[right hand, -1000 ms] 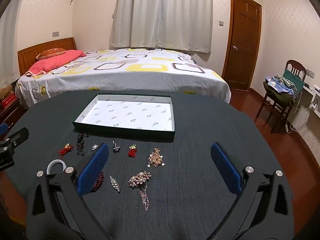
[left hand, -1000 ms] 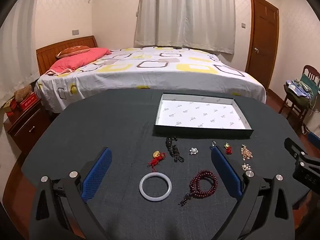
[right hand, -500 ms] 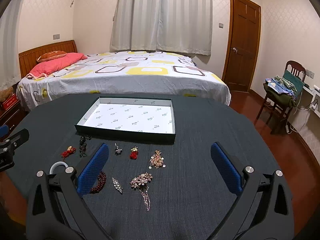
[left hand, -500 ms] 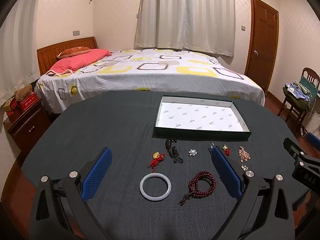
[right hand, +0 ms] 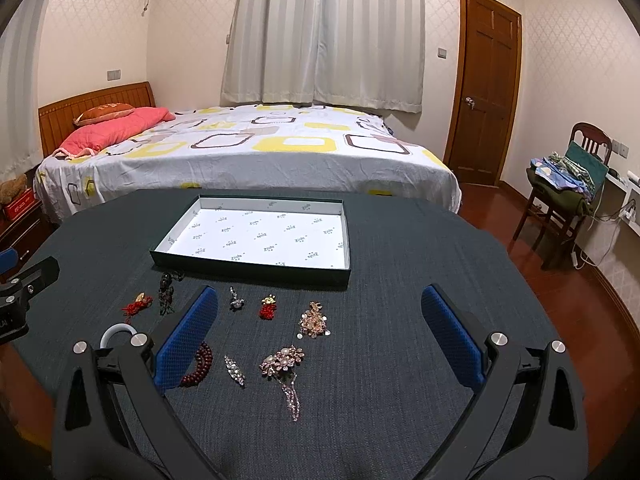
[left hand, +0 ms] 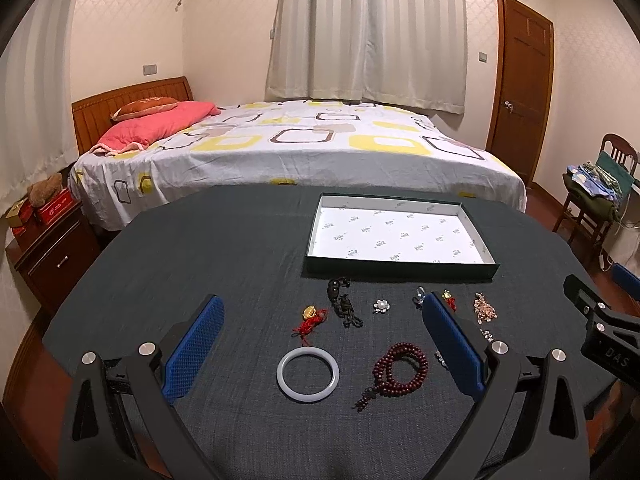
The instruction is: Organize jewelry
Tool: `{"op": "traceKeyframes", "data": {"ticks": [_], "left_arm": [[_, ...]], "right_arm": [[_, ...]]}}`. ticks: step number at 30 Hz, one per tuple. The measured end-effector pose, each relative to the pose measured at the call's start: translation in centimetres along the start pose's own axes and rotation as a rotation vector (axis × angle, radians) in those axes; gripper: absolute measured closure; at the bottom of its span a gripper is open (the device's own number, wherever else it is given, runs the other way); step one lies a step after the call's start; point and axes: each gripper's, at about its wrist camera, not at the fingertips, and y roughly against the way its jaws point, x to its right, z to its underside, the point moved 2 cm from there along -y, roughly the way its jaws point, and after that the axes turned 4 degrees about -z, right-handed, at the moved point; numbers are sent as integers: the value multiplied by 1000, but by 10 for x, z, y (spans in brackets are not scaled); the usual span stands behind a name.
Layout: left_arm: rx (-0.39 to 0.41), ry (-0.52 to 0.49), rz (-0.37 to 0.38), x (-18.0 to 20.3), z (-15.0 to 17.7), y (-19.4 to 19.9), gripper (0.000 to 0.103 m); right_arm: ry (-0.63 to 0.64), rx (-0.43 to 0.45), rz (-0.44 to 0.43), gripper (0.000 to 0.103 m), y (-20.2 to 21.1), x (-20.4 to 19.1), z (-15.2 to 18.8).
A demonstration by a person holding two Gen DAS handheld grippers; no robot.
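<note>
Jewelry lies on a dark table in front of an empty white-lined tray (left hand: 400,270) (right hand: 248,270). My left gripper (left hand: 320,336) is open and empty above a white bangle (left hand: 307,375) and dark red beads (left hand: 398,368), with a red-gold charm (left hand: 310,320), a dark tassel (left hand: 342,304) and a pearl flower (left hand: 381,306) just beyond. My right gripper (right hand: 320,336) is open and empty above a large pearl brooch (right hand: 282,362), a rose-gold cluster (right hand: 314,322), a red charm (right hand: 267,307) and a silver pin (right hand: 234,370).
A bed (left hand: 296,148) stands behind the table. A wooden nightstand (left hand: 48,248) is at the left, a chair with clothes (right hand: 568,188) at the right, and a door (right hand: 486,92) at the back right. The table edge curves round on both sides.
Both grippers have tilted up and drawn back slightly, so the tray and jewelry sit a little lower and farther in view. Nothing was taken hold of.
</note>
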Motion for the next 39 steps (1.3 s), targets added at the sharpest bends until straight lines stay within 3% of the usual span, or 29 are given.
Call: {"op": "traceKeyframes", "data": {"ticks": [39], "left_arm": [[-3, 18, -2, -12, 7, -4, 6]], "right_arm": [[-6, 2, -5, 4, 1, 0, 2]]}}
